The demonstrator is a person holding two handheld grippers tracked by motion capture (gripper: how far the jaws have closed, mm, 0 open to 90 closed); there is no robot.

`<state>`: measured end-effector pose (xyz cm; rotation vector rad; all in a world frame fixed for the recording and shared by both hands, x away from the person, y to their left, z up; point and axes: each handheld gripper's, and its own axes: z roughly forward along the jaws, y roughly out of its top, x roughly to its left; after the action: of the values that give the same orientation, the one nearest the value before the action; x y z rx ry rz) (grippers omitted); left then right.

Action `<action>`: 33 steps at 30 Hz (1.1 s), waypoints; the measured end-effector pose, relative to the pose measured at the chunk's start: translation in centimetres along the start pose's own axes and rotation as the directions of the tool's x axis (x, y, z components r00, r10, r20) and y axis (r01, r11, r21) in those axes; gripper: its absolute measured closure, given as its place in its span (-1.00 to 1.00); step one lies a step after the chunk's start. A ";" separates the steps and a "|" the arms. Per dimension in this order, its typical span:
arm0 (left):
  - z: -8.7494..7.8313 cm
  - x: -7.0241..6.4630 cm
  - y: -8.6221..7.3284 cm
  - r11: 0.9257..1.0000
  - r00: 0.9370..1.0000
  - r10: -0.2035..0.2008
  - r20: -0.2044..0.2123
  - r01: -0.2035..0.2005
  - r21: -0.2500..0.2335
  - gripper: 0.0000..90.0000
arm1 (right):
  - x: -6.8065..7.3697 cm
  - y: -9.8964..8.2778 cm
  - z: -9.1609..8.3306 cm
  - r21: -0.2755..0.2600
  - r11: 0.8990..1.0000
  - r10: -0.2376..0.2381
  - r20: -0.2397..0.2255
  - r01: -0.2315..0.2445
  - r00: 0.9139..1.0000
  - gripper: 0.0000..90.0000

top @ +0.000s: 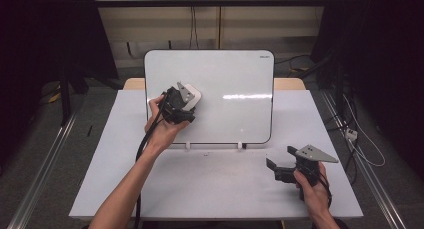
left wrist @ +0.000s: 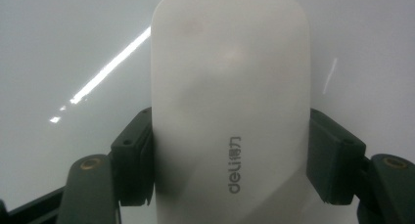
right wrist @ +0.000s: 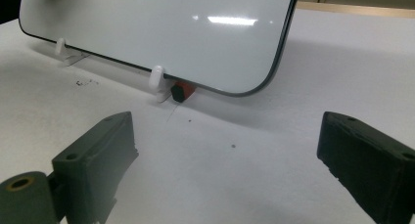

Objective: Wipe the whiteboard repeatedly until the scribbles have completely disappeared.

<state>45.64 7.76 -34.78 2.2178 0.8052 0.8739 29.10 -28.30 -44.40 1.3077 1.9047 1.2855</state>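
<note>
A whiteboard (top: 235, 84) leans upright on white clips in the middle of the table. My left gripper (top: 187, 106) is shut on a white board eraser (top: 192, 95) and holds it against the board's left part. In the left gripper view the eraser (left wrist: 230, 111), marked "deli", sits between both black pads (left wrist: 134, 155) with the board face right behind it. My right gripper (top: 275, 165) rests on the table at the front right, open, nothing between its jaws. In the right gripper view the board's lower corner (right wrist: 254, 82) stands ahead, with a small red and black object (right wrist: 181, 91) beneath it.
The white table (top: 215, 184) has bare room in front of the board. Dark specks (right wrist: 85, 81) lie on the table near a clip (right wrist: 156, 79). Cables hang off the table's right side (top: 355, 134). A wooden edge (top: 289, 83) shows behind the board.
</note>
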 end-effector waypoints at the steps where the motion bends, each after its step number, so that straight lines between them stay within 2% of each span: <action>1: -0.1 0.2 -0.1 1.000 1.000 -0.009 0.008 0.009 -0.001 -0.31 | 0.0 0.0 0.0 0.000 1.000 -0.001 0.000 0.001 1.000 -0.84; 5: -0.3 0.7 -0.7 0.999 0.998 -0.044 0.038 0.044 -0.018 -0.31 | 0.1 0.1 0.1 0.002 1.000 0.004 0.001 -0.004 1.000 -0.84; 11: -0.5 1.0 -1.4 0.998 0.998 -0.053 0.039 0.054 -0.019 -0.31 | 0.1 0.2 0.3 0.002 1.000 0.005 0.001 -0.005 1.000 -0.84; 15: -0.6 1.2 -2.1 0.996 0.995 -0.084 0.049 0.085 -0.035 -0.31 | 0.2 0.2 0.6 0.009 1.000 0.004 -0.002 -0.004 1.000 -0.84; 16: -0.8 1.4 -2.3 0.997 0.996 -0.074 0.047 0.075 -0.032 -0.31 | 0.3 0.2 0.6 0.009 1.000 0.001 -0.003 -0.001 1.000 -0.84; 18: -1.1 1.5 -2.4 0.995 0.995 -0.085 0.054 0.087 -0.049 -0.31 | 0.3 0.2 0.7 0.009 1.000 -0.001 -0.005 0.001 1.000 -0.84; 22: -2.4 1.5 -2.3 0.993 0.995 -0.082 0.055 0.086 -0.075 -0.31 | 0.3 0.2 0.5 0.011 1.000 -0.001 -0.003 0.001 1.000 -0.84; 24: -2.8 1.4 -2.4 0.995 0.997 -0.067 0.048 0.071 -0.077 -0.31 | 0.3 0.1 0.4 0.007 1.000 -0.001 -0.004 0.001 1.000 -0.84; 33: -3.2 1.4 -3.8 0.994 0.996 -0.078 0.042 0.081 -0.072 -0.31 | 0.3 0.1 0.4 0.006 1.000 -0.001 -0.006 0.001 1.000 -0.84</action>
<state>42.98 12.14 -35.09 2.1177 0.8235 0.8065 29.30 -27.88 -44.46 1.3068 1.9148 1.2854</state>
